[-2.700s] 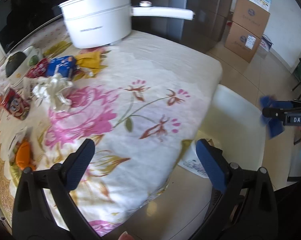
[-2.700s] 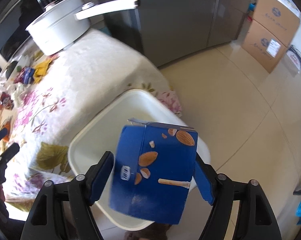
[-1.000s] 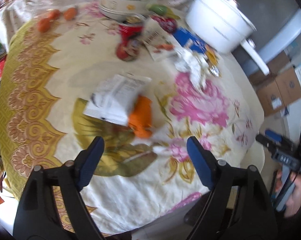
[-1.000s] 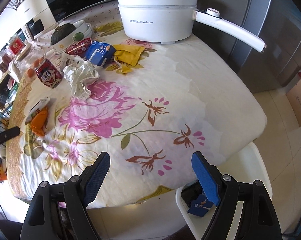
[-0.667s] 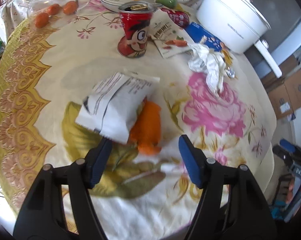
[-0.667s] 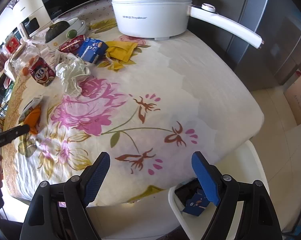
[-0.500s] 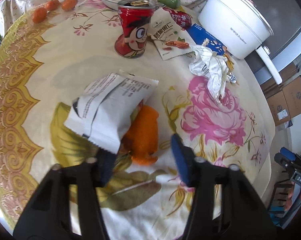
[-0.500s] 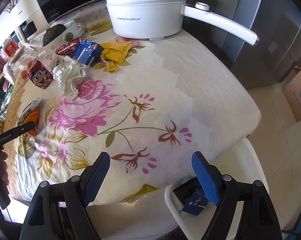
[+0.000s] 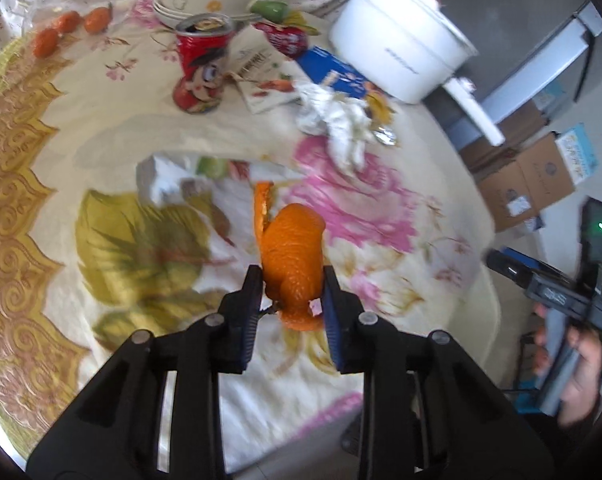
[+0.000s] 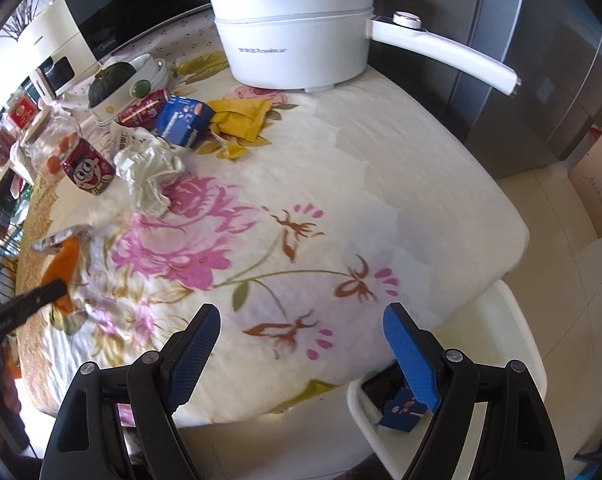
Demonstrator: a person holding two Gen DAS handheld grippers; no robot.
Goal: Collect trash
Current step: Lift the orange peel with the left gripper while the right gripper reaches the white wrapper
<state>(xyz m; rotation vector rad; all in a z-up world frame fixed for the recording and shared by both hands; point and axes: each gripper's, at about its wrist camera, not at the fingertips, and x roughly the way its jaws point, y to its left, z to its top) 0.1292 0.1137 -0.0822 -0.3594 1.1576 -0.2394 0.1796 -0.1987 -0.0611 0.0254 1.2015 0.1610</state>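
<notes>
The flowered surface [image 10: 341,184] is bare across its middle out to the rounded edge at 4 o'clock in the right wrist view, where the white bin [image 10: 517,320] sits below the rim. The white pot [image 10: 293,32] stands at 12, with litter clustered at 10. The left hand-held gripper [image 9: 289,300] pinches the orange peel [image 9: 293,256]. The right hand-held gripper [image 10: 301,348] is spread, holding nothing.

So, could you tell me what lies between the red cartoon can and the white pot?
In the right wrist view, crumpled white paper, a blue carton and yellow wrappers lie between the can and pot.
</notes>
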